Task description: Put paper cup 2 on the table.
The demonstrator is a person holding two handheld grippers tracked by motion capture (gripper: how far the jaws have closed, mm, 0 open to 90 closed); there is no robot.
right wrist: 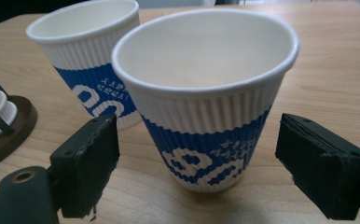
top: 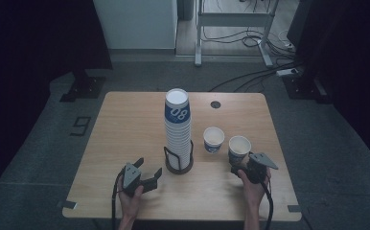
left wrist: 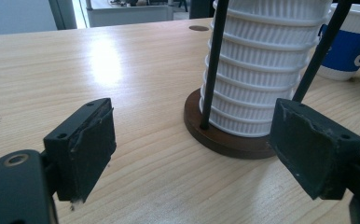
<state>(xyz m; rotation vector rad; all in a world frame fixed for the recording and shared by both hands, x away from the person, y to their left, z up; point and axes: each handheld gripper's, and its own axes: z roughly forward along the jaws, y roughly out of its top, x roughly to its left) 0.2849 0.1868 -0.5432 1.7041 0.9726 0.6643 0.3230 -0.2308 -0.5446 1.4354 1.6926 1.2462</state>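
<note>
The wooden table [top: 125, 143] carries all items. Near its centre stands the cup stack [top: 178, 129], a tall column of nested ribbed cups, upright in a round dark holder [top: 178, 167] with thin black upright rods. In the left gripper view the holder base [left wrist: 225, 140] lies just beyond the jaws, at about 1 o'clock.

Two single cups stand upright at 3 o'clock from the stack. The far cup [top: 213, 139] is the nearer to the stack; the near cup [top: 239, 149] stands just beside it at 4 o'clock. In the right gripper view the two cups nearly touch at the rim.

The right gripper [top: 243, 167] sits at 6 o'clock from the near cup [right wrist: 206, 116]. Its jaws stand apart on either side of this cup; gaps show between pads and cup wall.

The left gripper [top: 149, 171] rests at 8 o'clock from the holder. Its jaws are spread wide with nothing between them.
</note>
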